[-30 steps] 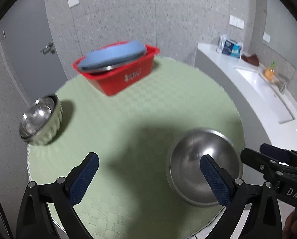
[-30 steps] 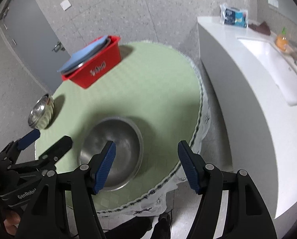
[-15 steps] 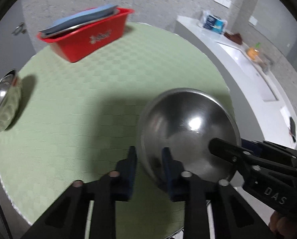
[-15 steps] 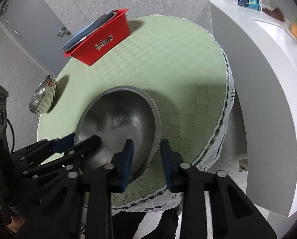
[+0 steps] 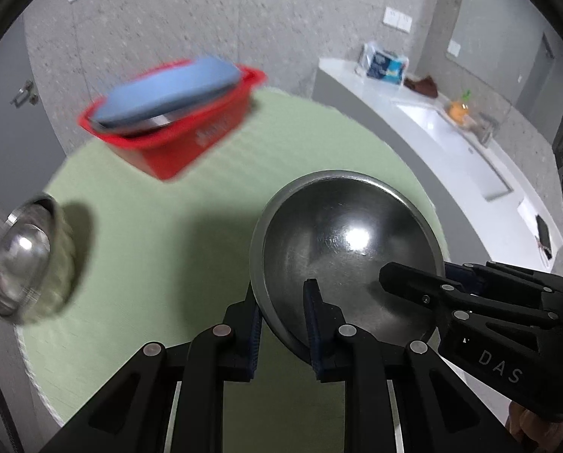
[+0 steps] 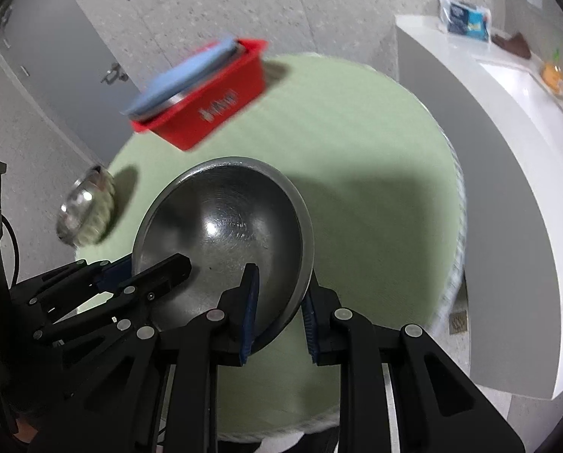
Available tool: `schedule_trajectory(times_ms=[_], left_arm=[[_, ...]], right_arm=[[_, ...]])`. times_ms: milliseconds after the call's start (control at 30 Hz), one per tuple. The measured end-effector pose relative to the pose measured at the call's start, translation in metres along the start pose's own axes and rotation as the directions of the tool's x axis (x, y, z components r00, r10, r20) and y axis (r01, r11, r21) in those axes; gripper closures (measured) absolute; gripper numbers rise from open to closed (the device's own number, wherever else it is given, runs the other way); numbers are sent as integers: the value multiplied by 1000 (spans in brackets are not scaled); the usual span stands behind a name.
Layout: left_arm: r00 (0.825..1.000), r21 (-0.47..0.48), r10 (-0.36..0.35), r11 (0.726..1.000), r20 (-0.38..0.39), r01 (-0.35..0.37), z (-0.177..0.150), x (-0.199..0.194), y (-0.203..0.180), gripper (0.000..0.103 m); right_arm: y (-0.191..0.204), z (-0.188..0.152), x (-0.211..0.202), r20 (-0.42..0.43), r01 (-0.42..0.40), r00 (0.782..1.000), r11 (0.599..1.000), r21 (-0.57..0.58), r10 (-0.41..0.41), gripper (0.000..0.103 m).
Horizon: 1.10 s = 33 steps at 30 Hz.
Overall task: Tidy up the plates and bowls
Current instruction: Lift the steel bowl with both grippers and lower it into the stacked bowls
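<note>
Even indoor light, motion blur on red bin [image 5: 175, 128], glare in steel bowl [image 5: 353, 234], fisheye-dark corners.

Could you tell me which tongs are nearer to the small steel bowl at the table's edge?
Left. The left tongs grip the big bowl's rim on the small bowl's side; the right tongs grip the opposite rim.

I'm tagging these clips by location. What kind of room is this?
Probably a pantry or break-room corner: a white counter with a built-in sink, a round table under a green mat, and a grey door in a speckled wall.
</note>
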State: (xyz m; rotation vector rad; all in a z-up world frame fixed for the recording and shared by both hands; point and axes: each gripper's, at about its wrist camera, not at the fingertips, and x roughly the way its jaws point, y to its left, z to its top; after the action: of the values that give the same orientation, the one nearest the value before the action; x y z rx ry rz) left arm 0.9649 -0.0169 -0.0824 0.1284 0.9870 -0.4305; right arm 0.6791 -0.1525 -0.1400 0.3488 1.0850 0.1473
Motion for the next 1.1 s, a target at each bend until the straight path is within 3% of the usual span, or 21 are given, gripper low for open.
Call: schedule_trajectory(times_ms=[200,400,700,1100], left_arm=[[995,-33,52,998,87,-49,5,-38,66,86],[985,-100,122,989,122,-110,-12,-65,127,86],[982,-205,177,966,73,-159,-38,-71,192,86],[986,-231,164,960,5,-158,-11,-40,232,85]], right_arm=[[67,29,10,45,-36,998,998,-54,39,81],[136,49,37,37,-80,996,989,-124,85,81],[215,62,88,-32,-105,994,972,-208,100,81],[248,65,123,-72,-44,997,963,-266,25,79]])
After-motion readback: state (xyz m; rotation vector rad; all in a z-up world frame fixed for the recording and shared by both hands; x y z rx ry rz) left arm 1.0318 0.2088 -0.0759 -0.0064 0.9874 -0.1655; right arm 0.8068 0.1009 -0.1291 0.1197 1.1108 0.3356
